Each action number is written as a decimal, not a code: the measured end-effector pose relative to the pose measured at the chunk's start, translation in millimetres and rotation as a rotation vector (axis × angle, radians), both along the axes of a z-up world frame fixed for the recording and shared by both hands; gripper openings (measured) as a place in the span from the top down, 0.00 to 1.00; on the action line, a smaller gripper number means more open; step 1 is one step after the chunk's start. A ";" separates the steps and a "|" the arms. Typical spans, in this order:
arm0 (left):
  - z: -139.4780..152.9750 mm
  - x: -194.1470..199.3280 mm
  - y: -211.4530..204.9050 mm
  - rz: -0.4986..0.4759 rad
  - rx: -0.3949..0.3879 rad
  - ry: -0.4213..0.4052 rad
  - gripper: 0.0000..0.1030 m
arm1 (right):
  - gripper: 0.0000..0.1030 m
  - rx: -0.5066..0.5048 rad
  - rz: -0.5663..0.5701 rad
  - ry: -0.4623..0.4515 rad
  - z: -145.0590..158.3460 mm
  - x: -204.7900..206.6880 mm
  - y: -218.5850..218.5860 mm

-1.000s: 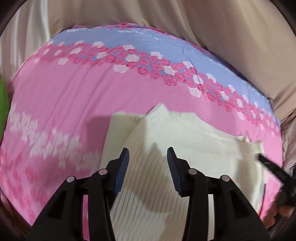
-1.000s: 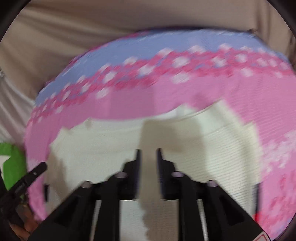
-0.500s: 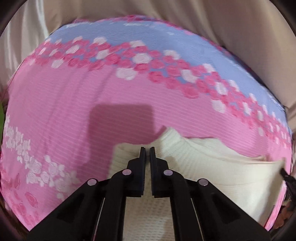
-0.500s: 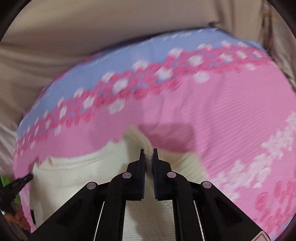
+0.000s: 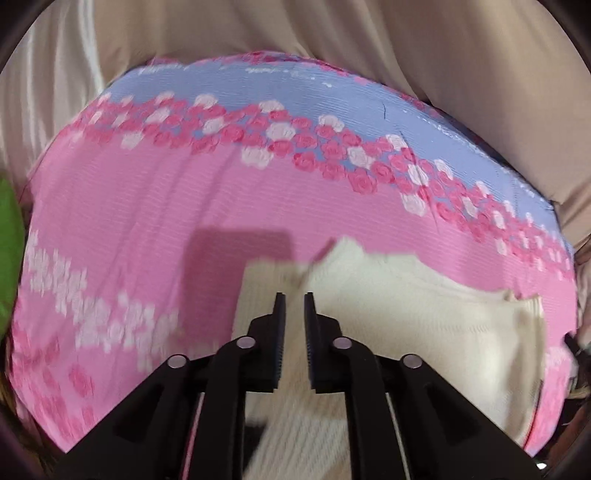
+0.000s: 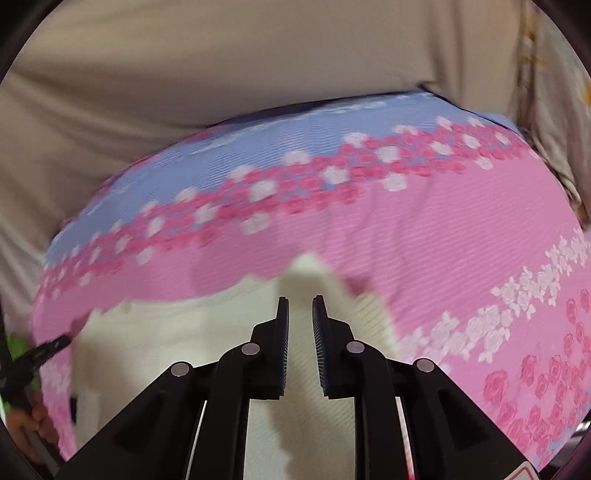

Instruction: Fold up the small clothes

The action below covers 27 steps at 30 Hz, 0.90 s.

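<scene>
A cream ribbed knit garment (image 5: 424, 317) lies flat on a pink flowered cloth (image 5: 129, 214); it also shows in the right wrist view (image 6: 177, 339). My left gripper (image 5: 293, 299) hovers over the garment's left far part, jaws slightly apart, holding nothing. My right gripper (image 6: 300, 302) hovers over the garment's right far corner, jaws slightly apart, holding nothing. The left gripper's tip (image 6: 48, 349) shows at the left edge of the right wrist view.
The pink cloth has a blue band with roses (image 5: 295, 107) along its far side. Beige fabric (image 5: 295, 29) rises behind it. A green object (image 5: 9, 240) sits at the left edge.
Both grippers were shut on the garment's far edge half a second ago. Now both have opened a little and pulled back, and the cloth lies released.
</scene>
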<state>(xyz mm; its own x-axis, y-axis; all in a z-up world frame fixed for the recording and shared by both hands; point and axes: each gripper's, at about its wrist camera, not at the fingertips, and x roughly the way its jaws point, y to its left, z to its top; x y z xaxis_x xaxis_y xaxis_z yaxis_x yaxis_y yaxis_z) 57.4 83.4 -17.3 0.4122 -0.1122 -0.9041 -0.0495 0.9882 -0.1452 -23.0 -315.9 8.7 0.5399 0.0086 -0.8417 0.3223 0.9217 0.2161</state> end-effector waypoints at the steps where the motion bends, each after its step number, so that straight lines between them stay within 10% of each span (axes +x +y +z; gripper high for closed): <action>1: -0.4 -7.6 -0.1 0.004 -0.022 0.011 0.90 | 0.84 0.026 0.060 0.007 -0.3 -3.1 20.2; 9: -6.7 -48.2 -28.9 -0.071 0.000 0.059 0.90 | 0.98 0.037 0.392 0.242 -84.5 11.5 147.2; 15: -7.2 -63.6 -18.8 -0.043 -0.012 0.074 0.83 | 0.98 0.042 0.370 0.153 -43.7 10.4 153.8; 19: -7.9 -71.8 -1.1 -0.005 0.013 0.074 0.66 | 0.98 -0.016 0.356 0.178 -48.0 15.6 149.8; 22: -14.4 -74.7 24.5 0.087 -0.005 0.090 0.22 | 0.98 -0.034 0.348 0.287 -78.8 16.5 151.3; 27: -59.1 -78.8 70.2 0.253 -0.233 0.227 0.19 | 0.98 -0.114 0.381 0.252 -79.2 11.1 164.2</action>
